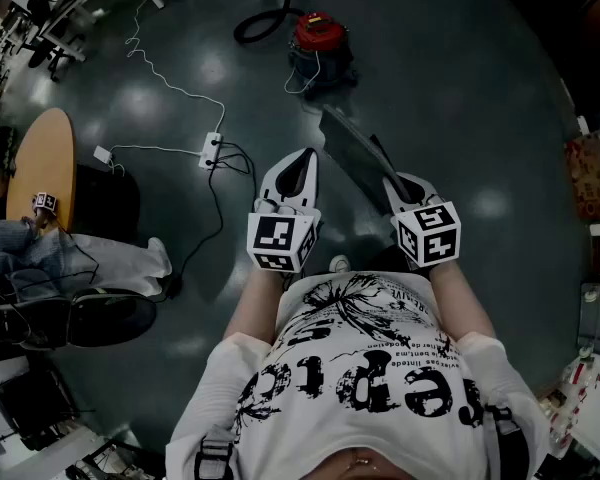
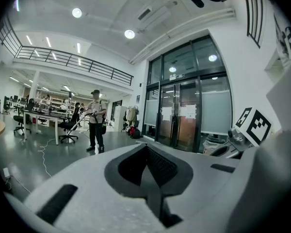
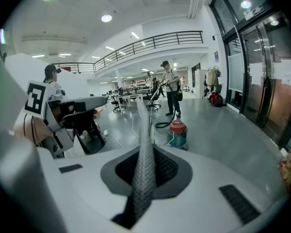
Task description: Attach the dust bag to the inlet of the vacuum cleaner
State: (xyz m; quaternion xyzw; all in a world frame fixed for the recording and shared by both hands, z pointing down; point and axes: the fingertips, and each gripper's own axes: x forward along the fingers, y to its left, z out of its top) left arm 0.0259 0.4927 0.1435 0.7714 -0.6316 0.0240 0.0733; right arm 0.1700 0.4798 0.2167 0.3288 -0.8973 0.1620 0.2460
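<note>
The red vacuum cleaner [image 1: 320, 43] stands on the dark floor ahead of me, with its black hose [image 1: 265, 23] curling off to the left. In the right gripper view the vacuum cleaner [image 3: 177, 131] lies straight beyond the jaws. My right gripper [image 1: 395, 183] is shut on the grey dust bag [image 1: 355, 158], a flat sheet that juts forward and to the left. Seen edge-on, the dust bag [image 3: 144, 164] rises from between the right gripper [image 3: 143, 178] pads. My left gripper [image 1: 302, 163] is held level beside it, shut, and the left gripper [image 2: 148, 171] has nothing between its jaws.
A white power strip [image 1: 212, 149] with cables lies on the floor to the left. Further left are a round wooden table [image 1: 45, 163] and a seated person's legs [image 1: 80, 258]. A person [image 3: 170, 93] stands behind the vacuum. Boxes [image 1: 590, 173] line the right side.
</note>
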